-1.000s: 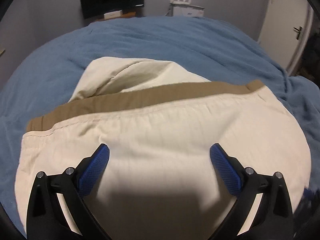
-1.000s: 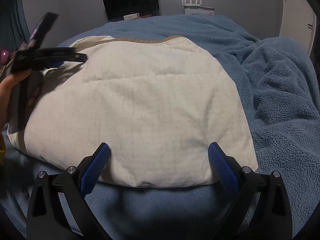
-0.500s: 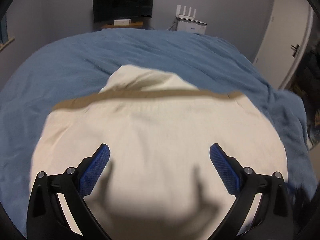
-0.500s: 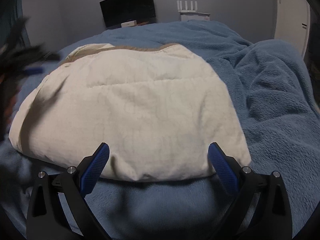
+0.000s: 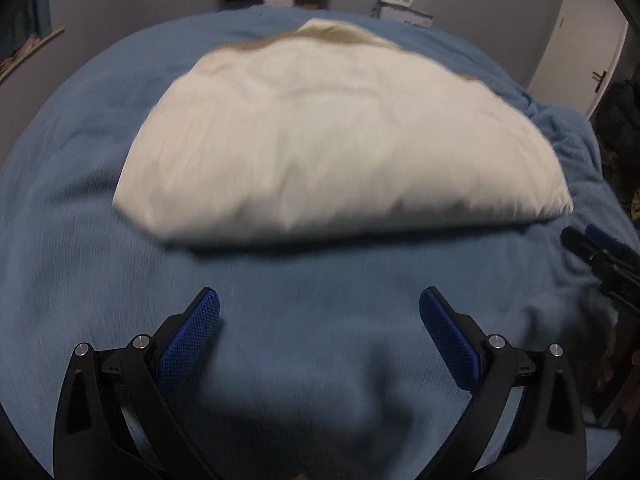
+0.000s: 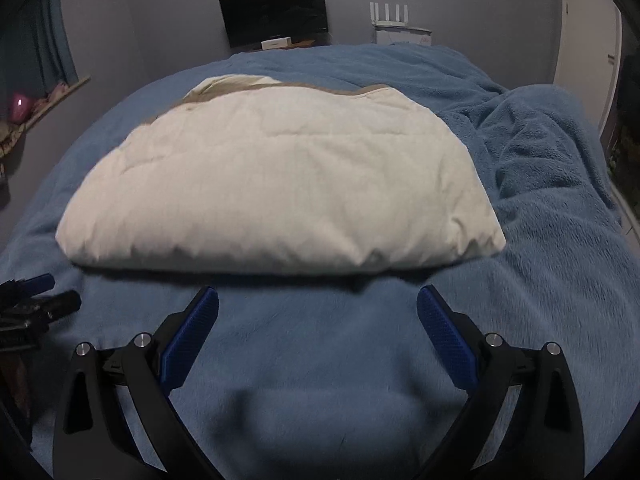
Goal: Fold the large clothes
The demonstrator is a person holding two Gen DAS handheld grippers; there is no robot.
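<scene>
1. Left wrist view: the left gripper point(image 5: 319, 320) hangs over bare blue blanket point(image 5: 80, 240), its blue-padded fingers point(image 5: 192, 336) spread wide with nothing between them.
2. Ahead of it, apart from the pads, the cream garment point(image 5: 340, 132) lies folded into a thick bundle on the blanket, a tan band point(image 5: 332, 38) showing along its far edge. This picture is blurred, so finer detail of the cloth cannot be told.
3. At the right edge of the same view the tip of the right gripper point(image 5: 596, 240) shows, just off the bundle's near right corner.
4. Right wrist view: the right gripper point(image 6: 318, 318) is likewise wide open and empty, above the blanket just short of the garment's near folded edge, not touching it.
5. The bundle sits near the middle of the bed; to its right the blanket is rumpled into folds point(image 6: 532, 152).
6. Against the far wall stand a dark screen point(image 6: 276, 10) and a white router point(image 6: 390, 14); a door point(image 5: 576, 36) is at right.
</scene>
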